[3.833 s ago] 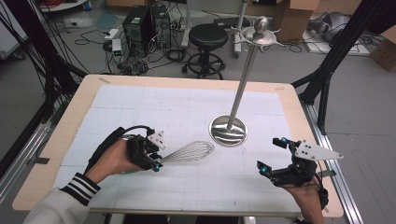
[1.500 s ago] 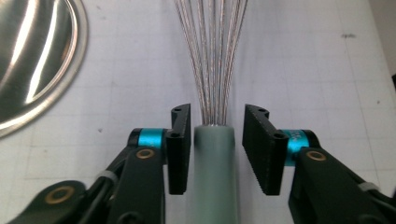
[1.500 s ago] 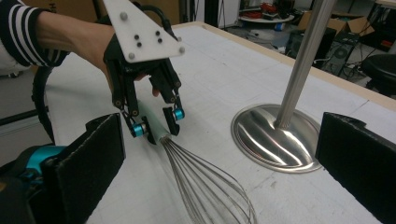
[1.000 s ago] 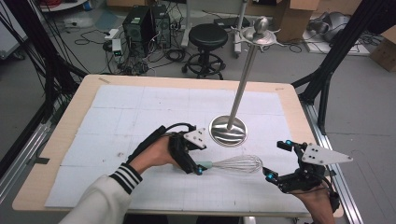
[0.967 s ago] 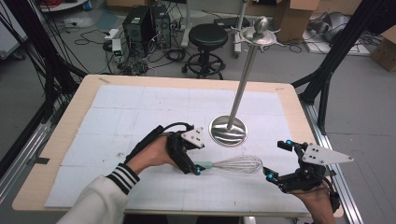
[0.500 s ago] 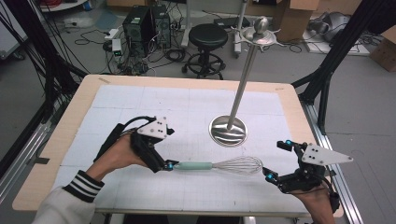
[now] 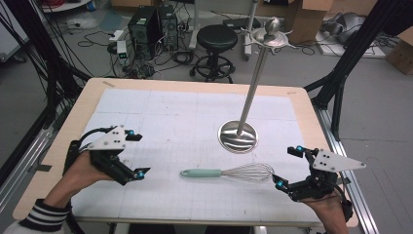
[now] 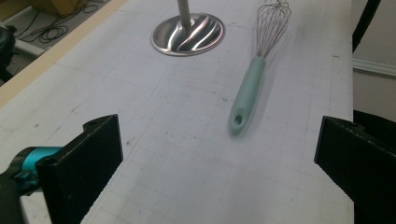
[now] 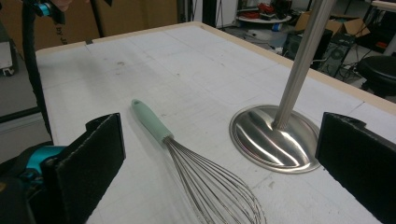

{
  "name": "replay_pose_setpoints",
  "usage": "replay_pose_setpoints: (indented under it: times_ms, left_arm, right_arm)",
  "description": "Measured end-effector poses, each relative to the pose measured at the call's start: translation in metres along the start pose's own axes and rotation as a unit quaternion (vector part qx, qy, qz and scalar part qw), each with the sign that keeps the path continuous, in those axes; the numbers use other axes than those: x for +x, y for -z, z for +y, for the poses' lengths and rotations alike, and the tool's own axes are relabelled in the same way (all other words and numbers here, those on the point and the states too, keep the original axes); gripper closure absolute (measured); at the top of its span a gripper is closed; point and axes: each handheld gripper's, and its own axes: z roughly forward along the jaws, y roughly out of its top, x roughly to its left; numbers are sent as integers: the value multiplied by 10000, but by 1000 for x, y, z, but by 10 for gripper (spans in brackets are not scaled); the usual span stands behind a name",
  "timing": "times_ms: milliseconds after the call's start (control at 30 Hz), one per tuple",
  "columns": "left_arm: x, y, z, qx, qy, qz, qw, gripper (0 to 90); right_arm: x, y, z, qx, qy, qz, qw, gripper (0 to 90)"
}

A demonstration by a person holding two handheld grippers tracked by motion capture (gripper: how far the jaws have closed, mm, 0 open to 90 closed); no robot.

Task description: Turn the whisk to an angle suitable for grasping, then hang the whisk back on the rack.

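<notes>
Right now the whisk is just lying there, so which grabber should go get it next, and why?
Probably the right gripper: it sits open right beside the wire end of the whisk, which lies flat and free on the table. The left gripper is open and apart from the mint handle. A short reach forward onto the wires seems the smallest move.

A wooden-edged table carries a white gridded mat. On the mat a whisk with a mint-green handle lies flat, just beside the round steel base of an upright stand.
</notes>
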Motion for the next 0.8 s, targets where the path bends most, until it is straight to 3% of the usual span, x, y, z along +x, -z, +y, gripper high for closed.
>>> replay_pose_setpoints:
  times_ms: [300,500,800]
  left_arm:
    - [0,37,-31,-275,254,373,9986,17]
    - [0,52,-43,-451,387,561,9967,17]
    - [0,56,-53,-663,425,533,9955,17]
  right_arm:
    - [0,-7,-1,62,2,28,10000,5]
    - [0,-12,-1,85,12,77,9999,5]
    - [1,-13,-3,131,15,95,9999,5]
